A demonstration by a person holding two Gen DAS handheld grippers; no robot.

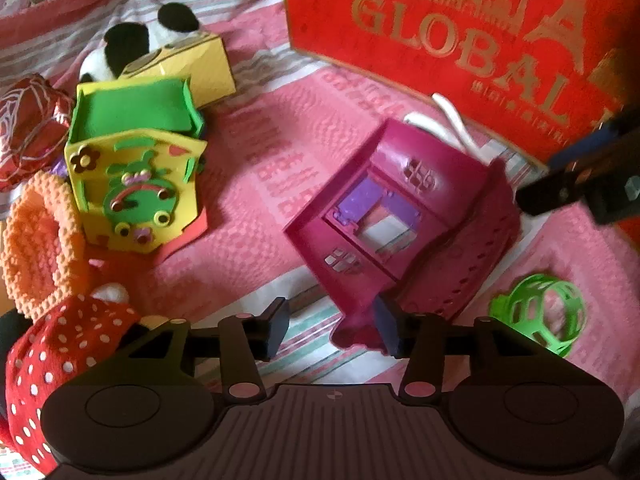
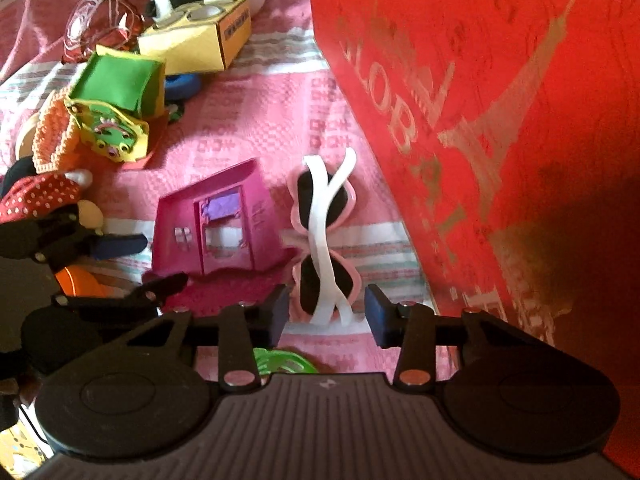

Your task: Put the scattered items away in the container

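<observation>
The right gripper is open and empty, straddling the pink heart-shaped plastic sunglasses on the pink bedspread beside the red box — close squarely on the frame, not the crossed white arms. The left gripper hangs open and empty by the magenta toy house.

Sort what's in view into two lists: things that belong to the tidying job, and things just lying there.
Job:
red box, the likely container
magenta toy house
heart sunglasses, between the right tool fingers
green lattice ball
foam craft box
yellow carton
panda plush
polka-dot plush
left tool, open

Just lying there:
pink bedspread
</observation>
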